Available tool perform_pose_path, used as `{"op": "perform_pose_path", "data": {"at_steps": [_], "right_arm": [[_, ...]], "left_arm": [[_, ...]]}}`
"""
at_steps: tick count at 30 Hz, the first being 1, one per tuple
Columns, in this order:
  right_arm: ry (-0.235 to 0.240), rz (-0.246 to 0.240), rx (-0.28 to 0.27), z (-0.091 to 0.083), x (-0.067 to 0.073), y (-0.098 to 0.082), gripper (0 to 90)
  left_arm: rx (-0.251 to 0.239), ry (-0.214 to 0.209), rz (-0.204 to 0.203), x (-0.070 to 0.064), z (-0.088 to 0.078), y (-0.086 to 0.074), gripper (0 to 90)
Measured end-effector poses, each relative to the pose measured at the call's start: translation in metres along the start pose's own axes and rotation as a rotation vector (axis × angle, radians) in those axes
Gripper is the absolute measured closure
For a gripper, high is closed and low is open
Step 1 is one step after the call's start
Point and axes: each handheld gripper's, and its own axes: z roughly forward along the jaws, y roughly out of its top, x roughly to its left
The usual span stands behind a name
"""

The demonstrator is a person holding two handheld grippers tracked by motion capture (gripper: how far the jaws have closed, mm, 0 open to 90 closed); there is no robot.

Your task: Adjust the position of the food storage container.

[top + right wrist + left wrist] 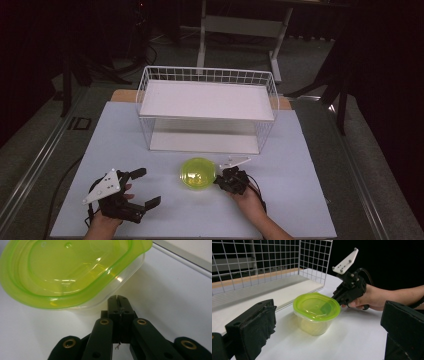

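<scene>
A clear plastic tub with a lime-green lid stands on the white table, in front of the wire rack. My right gripper is shut with nothing between its jaws. Its tips lie at the tub's right side, just under the lid's rim; I cannot tell whether they touch it. Near the table's front left my left gripper is held open, pointing at the tub from a distance with nothing in it.
A white wire rack with an upper and a lower white shelf stands at the back of the table, its open side facing the tub. The table top lies bare to the right of the tub.
</scene>
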Motion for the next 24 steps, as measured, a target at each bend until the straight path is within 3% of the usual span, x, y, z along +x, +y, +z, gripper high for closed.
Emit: {"op": "perform_pose_path", "data": {"at_steps": [7,13,18,19,22,24], "right_arm": [[0.002,-0.027,0.005,0.004,0.005,0.002,90.0],[0.018,-0.009,0.003,0.004,0.007,0.001,89.9],[0.027,-0.023,0.005,0.001,0.008,0.000,89.8],[0.019,-0.045,-0.014,-0.006,0.010,0.000,88.4],[0.009,-0.046,-0.021,-0.014,0.010,-0.002,86.0],[0.000,-0.058,-0.052,-0.031,0.010,-0.005,77.7]], "left_arm": [[0.000,0.001,-0.004,0.001,-0.001,0.000,0.8],[0.002,-0.003,-0.006,0.001,0.000,-0.001,0.8],[0.006,-0.005,-0.008,0.002,0.002,-0.001,0.8],[0.017,-0.008,-0.012,0.002,0.002,-0.001,0.8],[0.021,-0.025,-0.026,0.002,0.002,-0.001,0.8],[0.033,-0.038,-0.030,0.002,0.004,-0.001,0.8]]}}
